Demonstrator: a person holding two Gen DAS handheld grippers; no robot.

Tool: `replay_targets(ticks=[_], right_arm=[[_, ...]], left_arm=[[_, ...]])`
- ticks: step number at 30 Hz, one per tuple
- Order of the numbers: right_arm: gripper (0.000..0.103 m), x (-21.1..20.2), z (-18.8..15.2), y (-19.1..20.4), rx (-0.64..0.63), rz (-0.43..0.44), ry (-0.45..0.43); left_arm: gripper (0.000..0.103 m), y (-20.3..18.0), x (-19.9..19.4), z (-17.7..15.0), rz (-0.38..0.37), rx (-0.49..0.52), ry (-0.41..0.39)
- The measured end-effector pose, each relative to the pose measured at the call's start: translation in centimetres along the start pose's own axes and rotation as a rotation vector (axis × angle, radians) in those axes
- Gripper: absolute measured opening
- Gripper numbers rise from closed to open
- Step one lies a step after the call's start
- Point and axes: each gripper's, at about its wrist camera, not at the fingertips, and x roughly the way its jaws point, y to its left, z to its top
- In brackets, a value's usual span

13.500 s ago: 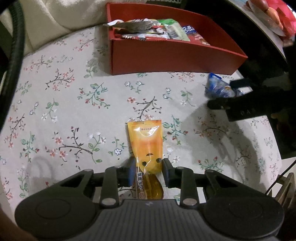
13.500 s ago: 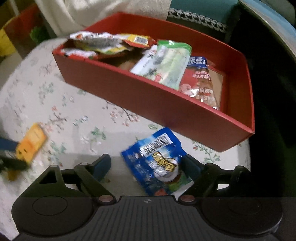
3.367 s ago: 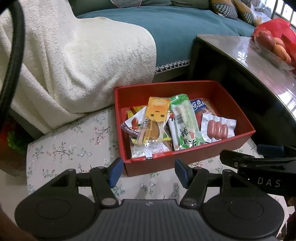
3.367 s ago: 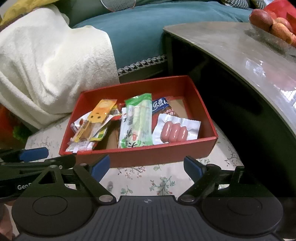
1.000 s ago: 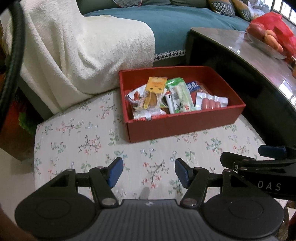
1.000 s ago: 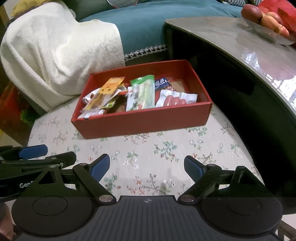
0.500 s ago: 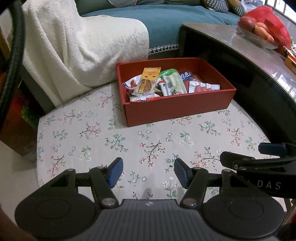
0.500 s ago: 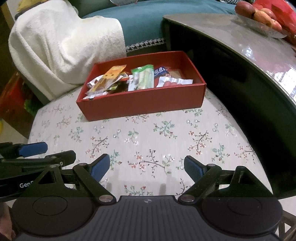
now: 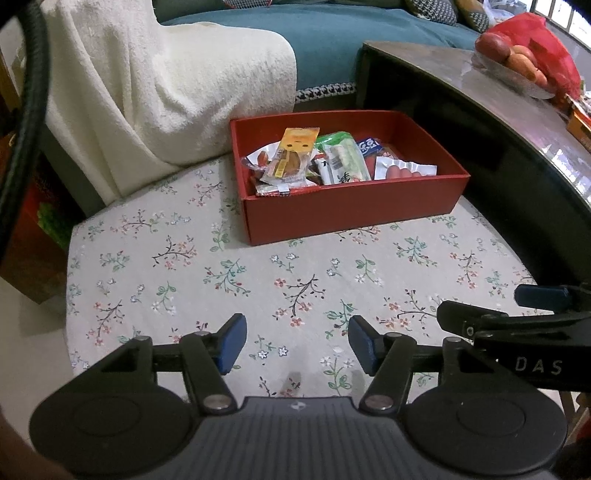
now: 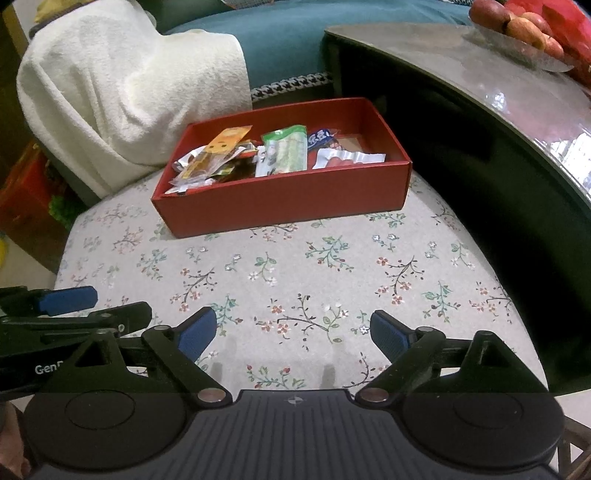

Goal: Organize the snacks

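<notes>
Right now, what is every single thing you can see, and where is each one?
Red cardboard box: one, red, far side of the floral cloth.
Orange snack packet: one, orange, box's left end, atop other wrappers.
Green-and-white snack packet: one, middle of box.
Blue snack packet: one, behind the green one.
Clear sausage pack: one, pink sausages, box's right end.
Floral tablecloth: one, cream.
White fluffy blanket: one, behind cloth.
Teal sofa: one, background.
Dark glass-topped table: one, right.
Fruit dish: one, on that table.
Left gripper: open, empty.
Right gripper: open, empty.
</notes>
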Motion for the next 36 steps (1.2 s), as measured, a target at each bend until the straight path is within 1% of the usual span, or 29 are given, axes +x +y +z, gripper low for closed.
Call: replay_targets(ticks=[6,7,8,12,14,16,22,32,36], right_arm=[[0.098,0.09,0.01,-0.25,0.014,-0.011,-0.001],[0.098,0.08,0.03,-0.27,0.015,-0.013,-0.001],[0.098,0.08,0.05,-0.29,0.014,-0.013,-0.001],[0.098,-0.11,0.21,-0.28,0.016,-0.021,-0.014],[0.098,-0.21,0.34,-0.37,0.020,-0.024,-0.022],[0.098,-0.29,0.38,-0.45,0.024,-0.022,-0.028],[0.098,-0.55,0.49,-0.57,0.030,-0.022,-0.046],[0.098,-0.51,0.51,-0.55,0.033,-0.023,-0.046],[0.098,-0.47,0.55,-0.53,0.030,-0.024,-0.047]], left_arm=[[0.056,-0.05,0.32,-0.02,-0.006,0.006,0.010],[0.057,-0.01,0.30,0.00,-0.011,0.005,0.010],[0.059,0.03,0.30,0.06,-0.023,0.004,0.009],[0.060,0.36,0.38,0.30,-0.072,-0.014,0.014],[0.063,0.56,0.44,0.39,-0.091,-0.030,0.016],[0.068,0.47,0.28,0.39,-0.072,-0.026,0.000],[0.069,-0.32,-0.56,0.27,0.002,0.026,-0.075],[0.070,-0.23,-0.45,0.34,0.005,0.029,-0.079],[0.071,-0.32,-0.46,0.26,0.008,0.035,-0.085]])
